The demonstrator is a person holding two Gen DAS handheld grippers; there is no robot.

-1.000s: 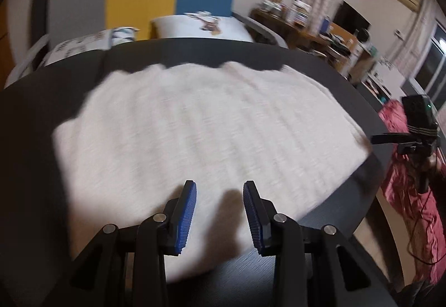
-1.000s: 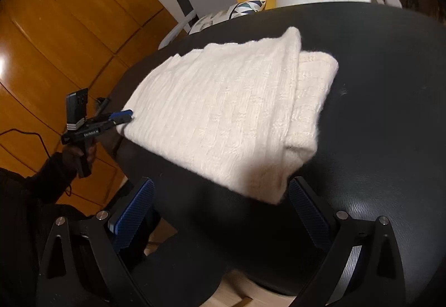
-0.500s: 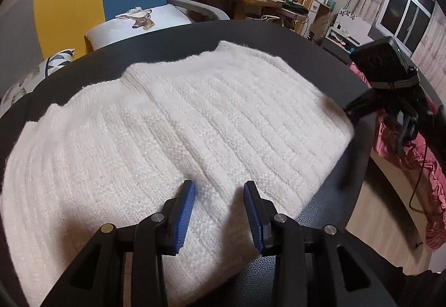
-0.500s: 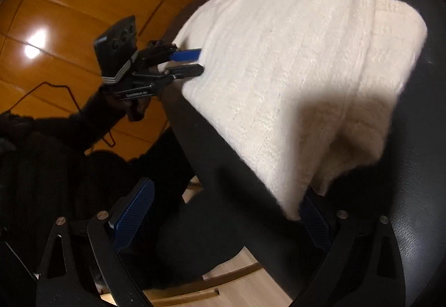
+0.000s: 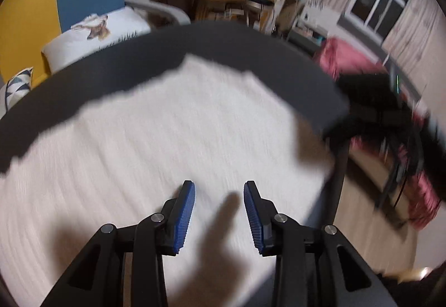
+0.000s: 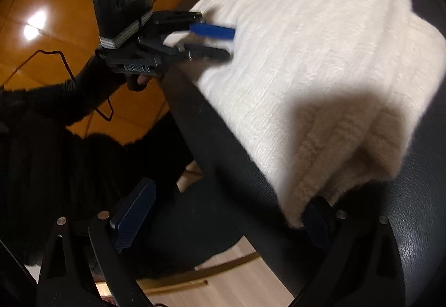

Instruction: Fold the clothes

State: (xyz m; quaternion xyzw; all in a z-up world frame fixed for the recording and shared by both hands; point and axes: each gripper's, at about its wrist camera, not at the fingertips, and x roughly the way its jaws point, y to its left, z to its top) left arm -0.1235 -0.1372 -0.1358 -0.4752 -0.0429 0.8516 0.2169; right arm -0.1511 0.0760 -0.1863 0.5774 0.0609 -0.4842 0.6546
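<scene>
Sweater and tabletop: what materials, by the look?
Sweater: cream knit, probably wool or acrylic; ribbed rows and a fuzzy edge show. Table: black, pebbled grain with a soft sheen, so likely leather or faux-leather covering, not bare wood.

a round black counter point(image 6: 412, 223) with a leather-like grained top carries a folded cream knit sweater point(image 6: 306, 56), which covers much of its surface and lies close to the near rim; its thick folded corner seems to reach the counter's edge, though blur softens that.
</scene>
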